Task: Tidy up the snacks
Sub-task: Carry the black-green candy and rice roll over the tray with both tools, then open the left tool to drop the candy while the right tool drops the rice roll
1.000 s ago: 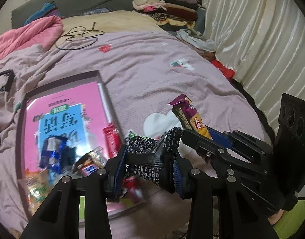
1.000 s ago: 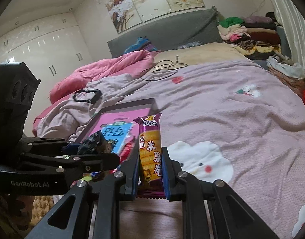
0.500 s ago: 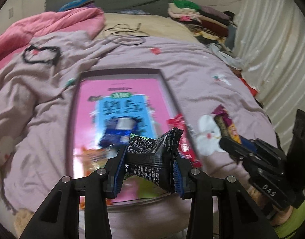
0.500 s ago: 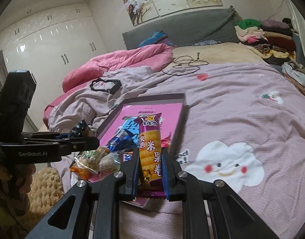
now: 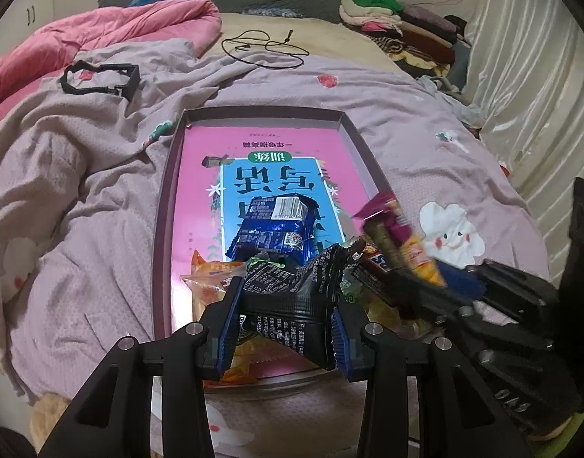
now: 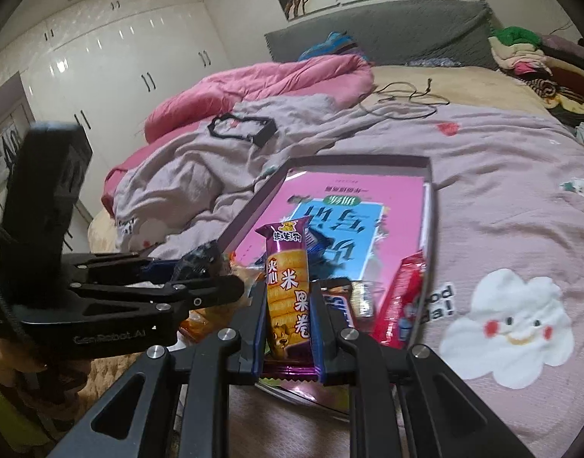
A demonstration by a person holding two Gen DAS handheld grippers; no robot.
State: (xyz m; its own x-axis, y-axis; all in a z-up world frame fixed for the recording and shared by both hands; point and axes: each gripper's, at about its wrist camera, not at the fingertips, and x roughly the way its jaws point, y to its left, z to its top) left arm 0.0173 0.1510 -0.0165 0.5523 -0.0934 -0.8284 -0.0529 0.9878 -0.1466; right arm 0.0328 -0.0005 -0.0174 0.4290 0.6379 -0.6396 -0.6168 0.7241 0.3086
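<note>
My left tool (image 5: 284, 328) pinches a crumpled black snack packet (image 5: 292, 294) between its blue pads, the packet bulging up out of the grip with its white print facing me. It hangs over the near end of the shallow tray (image 5: 165, 191) lying on the bed. My right tool (image 6: 288, 328) is pressed together on a purple and yellow rice cracker roll (image 6: 288, 278), held upright with its crimped bottom edge sticking out below the pads and its top seam above them. That roll also sits over the tray's near end, to the right of the black packet; in the left view it shows blurred.

Inside the tray a pink and blue booklet (image 5: 269, 156) covers the floor. On it near me lies a blue biscuit wrapper (image 5: 272, 225) with a barcode showing, orange-tinted clear packets (image 5: 211, 271) beside the left tool, and a chocolate bar (image 6: 341, 301) just behind the right tool's fingers. A red packet (image 6: 402, 297) leans against the tray's right wall.

The tray rests on a mauve bedspread (image 5: 101, 191) printed with a white smiling cloud (image 6: 509, 320). Farther off lie a black plastic frame (image 5: 101, 80), a looped black cord (image 5: 265, 49), a pink quilt (image 5: 112, 34) and a pile of folded clothes (image 5: 391, 19) by the grey headboard (image 6: 387, 30).
</note>
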